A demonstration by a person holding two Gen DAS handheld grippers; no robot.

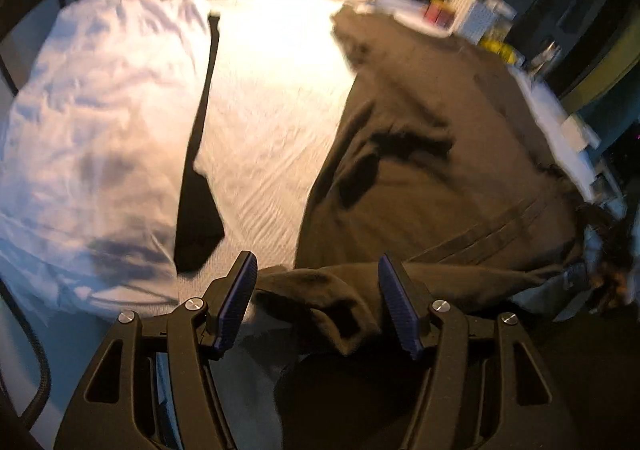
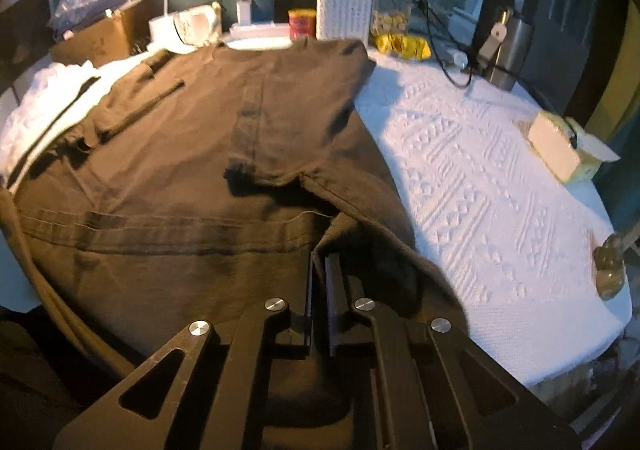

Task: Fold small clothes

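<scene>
The right hand-held gripper point(image 2: 319, 282) is clamped on the near hem of the dark garment point(image 2: 192, 153): its jaws stand together with a fold of the cloth pinched between them. The left hand-held gripper point(image 1: 318, 302) is not yet engaged. Its jaws stand apart, and a bunched corner of the same garment point(image 1: 432, 153) lies between the pads point(image 1: 240, 290) without being pressed, as far as the blurred left wrist view shows.

Governing relation: the garment extends forward and away from both hand-held grippers, with its long axis running from the near hem toward the far edge of the table point(image 2: 472, 169). Both hand-held grippers sit at the near end of that axis, one at each near corner. In the left wrist view the bulk of the garment lies ahead and to the right; in the right wrist view it lies ahead and to the left. The garment therefore spans the space between the two hands.

The garment rests flat on the white textured cover of the table, with a stitched band point(image 2: 160, 238) running crosswise just beyond the right hand-held gripper. A white garment point(image 1: 100, 129) lies well to the left, apart from the dark one, with a strip of bare cover between them.

Judgement: the left hand-held gripper must close on its corner before a lift along the long axis can begin.
</scene>
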